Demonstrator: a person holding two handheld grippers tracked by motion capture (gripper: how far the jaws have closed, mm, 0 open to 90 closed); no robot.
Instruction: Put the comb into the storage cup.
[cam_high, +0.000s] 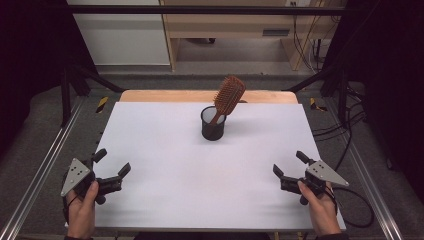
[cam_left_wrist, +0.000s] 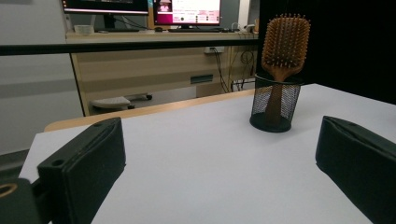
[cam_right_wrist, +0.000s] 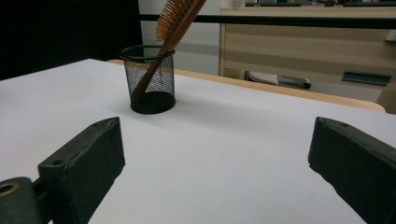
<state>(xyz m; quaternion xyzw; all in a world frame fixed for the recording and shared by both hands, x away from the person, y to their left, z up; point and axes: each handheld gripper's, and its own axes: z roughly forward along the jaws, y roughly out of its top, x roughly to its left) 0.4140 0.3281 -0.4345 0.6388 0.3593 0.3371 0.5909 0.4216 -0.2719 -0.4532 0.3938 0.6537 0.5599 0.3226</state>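
A wooden paddle hairbrush (cam_high: 228, 97) (cam_left_wrist: 285, 42) (cam_right_wrist: 180, 18) stands handle-down in a black mesh cup (cam_high: 213, 124) (cam_left_wrist: 274, 108) (cam_right_wrist: 149, 79), leaning to the right. The cup sits on the white table top (cam_high: 200, 165) a little beyond its middle. My left gripper (cam_high: 112, 163) (cam_left_wrist: 219, 163) rests open near the front left corner, held by a hand. My right gripper (cam_high: 289, 163) (cam_right_wrist: 215, 163) is open near the front right corner, also hand-held. Nothing lies between either pair of jaws, and both point toward the cup from well short of it.
A wooden edge (cam_high: 207, 96) borders the table's far side. Metal rails (cam_high: 45, 165) run along both sides. Beyond stand a wooden desk (cam_left_wrist: 154, 70) with monitors (cam_left_wrist: 187, 11); cables (cam_high: 350, 125) trail at the right.
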